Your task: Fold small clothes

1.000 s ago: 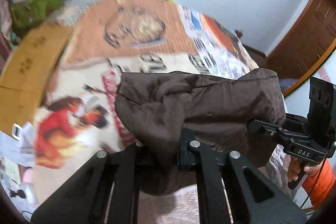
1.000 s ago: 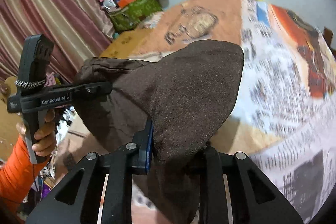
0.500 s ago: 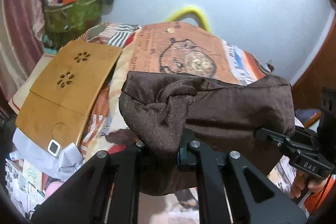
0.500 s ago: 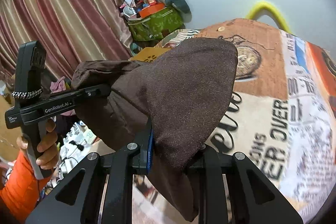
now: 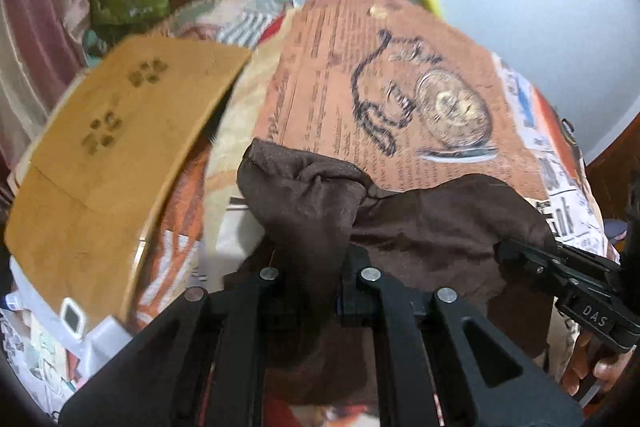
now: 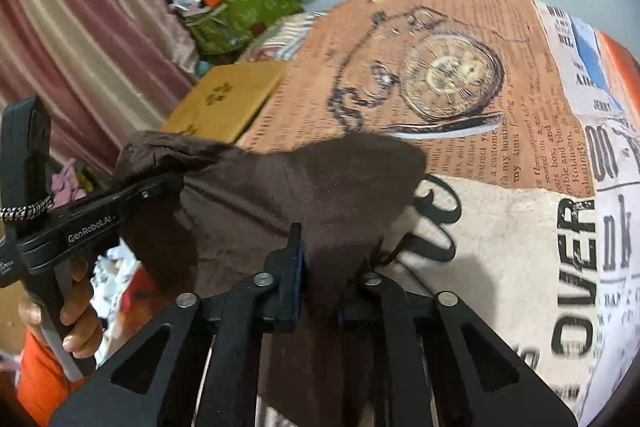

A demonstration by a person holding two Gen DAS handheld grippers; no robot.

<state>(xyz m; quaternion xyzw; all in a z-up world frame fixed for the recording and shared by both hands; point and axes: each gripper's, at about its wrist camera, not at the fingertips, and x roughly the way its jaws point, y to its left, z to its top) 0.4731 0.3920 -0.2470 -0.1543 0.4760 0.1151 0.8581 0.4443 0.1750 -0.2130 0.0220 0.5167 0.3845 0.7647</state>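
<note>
Both claws, left claw [image 5: 310,275] and right claw [image 6: 332,283], are gripping the brown garment [image 6: 304,187] aloft over the bed [image 6: 500,219]. Mid-fold, probably; next: lowering it flat, corners matched.

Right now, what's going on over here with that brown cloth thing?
A person is holding a small brown garment up between two handheld grippers. The left gripper is shut on one end and the right gripper on the other, so the cloth hangs stretched above a bed covered in a newspaper-print sheet. It is not yet laid down or folded.
</note>
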